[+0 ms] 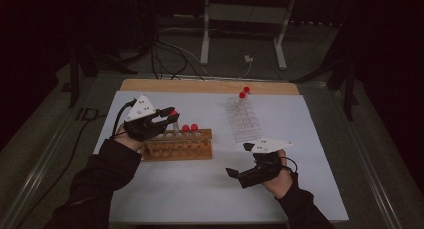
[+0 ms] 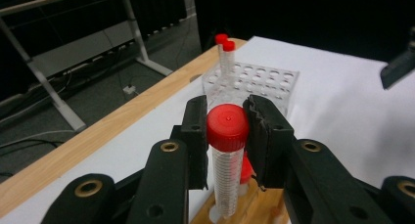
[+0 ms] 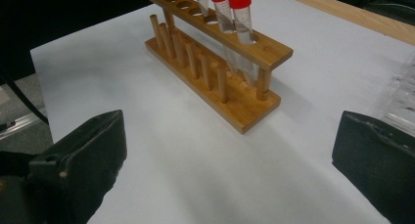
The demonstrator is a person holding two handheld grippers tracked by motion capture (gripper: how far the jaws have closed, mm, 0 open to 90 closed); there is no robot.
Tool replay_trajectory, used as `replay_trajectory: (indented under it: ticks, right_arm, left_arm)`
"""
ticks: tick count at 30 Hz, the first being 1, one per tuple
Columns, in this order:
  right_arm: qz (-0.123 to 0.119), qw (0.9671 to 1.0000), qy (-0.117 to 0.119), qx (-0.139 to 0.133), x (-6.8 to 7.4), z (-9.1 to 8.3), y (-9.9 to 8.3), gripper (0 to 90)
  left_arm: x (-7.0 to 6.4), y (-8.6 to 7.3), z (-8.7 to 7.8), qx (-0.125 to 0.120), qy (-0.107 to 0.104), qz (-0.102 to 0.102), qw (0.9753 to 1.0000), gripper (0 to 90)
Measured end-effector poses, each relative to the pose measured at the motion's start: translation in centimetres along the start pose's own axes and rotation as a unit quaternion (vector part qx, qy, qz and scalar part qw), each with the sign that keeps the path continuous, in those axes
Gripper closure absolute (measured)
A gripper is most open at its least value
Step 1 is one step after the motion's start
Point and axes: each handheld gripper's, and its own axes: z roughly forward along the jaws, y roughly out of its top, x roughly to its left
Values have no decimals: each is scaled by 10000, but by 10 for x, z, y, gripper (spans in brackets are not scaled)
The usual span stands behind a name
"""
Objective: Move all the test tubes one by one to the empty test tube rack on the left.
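Red-capped centrifuge tube, centre frame, pinched under its cap by left gripper above wooden rack; right gripper spread, idle; risk: tilted grip snagging rack hole.

Red-capped tube upright, apparently above rack.

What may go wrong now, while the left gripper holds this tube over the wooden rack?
1. The left gripper pinches the tube only at its red cap, so it might slip or swing.
2. Two capped tubes stand close by in the wooden rack; a tilted lift might knock them.
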Motion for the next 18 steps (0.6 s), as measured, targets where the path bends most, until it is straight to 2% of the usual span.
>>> replay_trajectory:
  ticks: [3, 5, 14, 18]
  right_arm:
    - [19, 10000, -12, -2, -1, -1, 0, 0]
    - [39, 10000, 18, -5, -1, -1, 0, 0]
    - [-19, 9999, 62, -102, -3, -2, -2, 0]
    - [-90, 9999, -25, -138, -5, -1, -4, 0]
  left_arm:
    - [4, -5, 5, -35, 25, -128, 9999, 719]
    - [4, -9, 8, 6, 63, -137, 9999, 719]
    - [3, -29, 22, 196, -26, -289, 9994, 719]
    - [2, -38, 28, 275, -59, -336, 9990, 719]
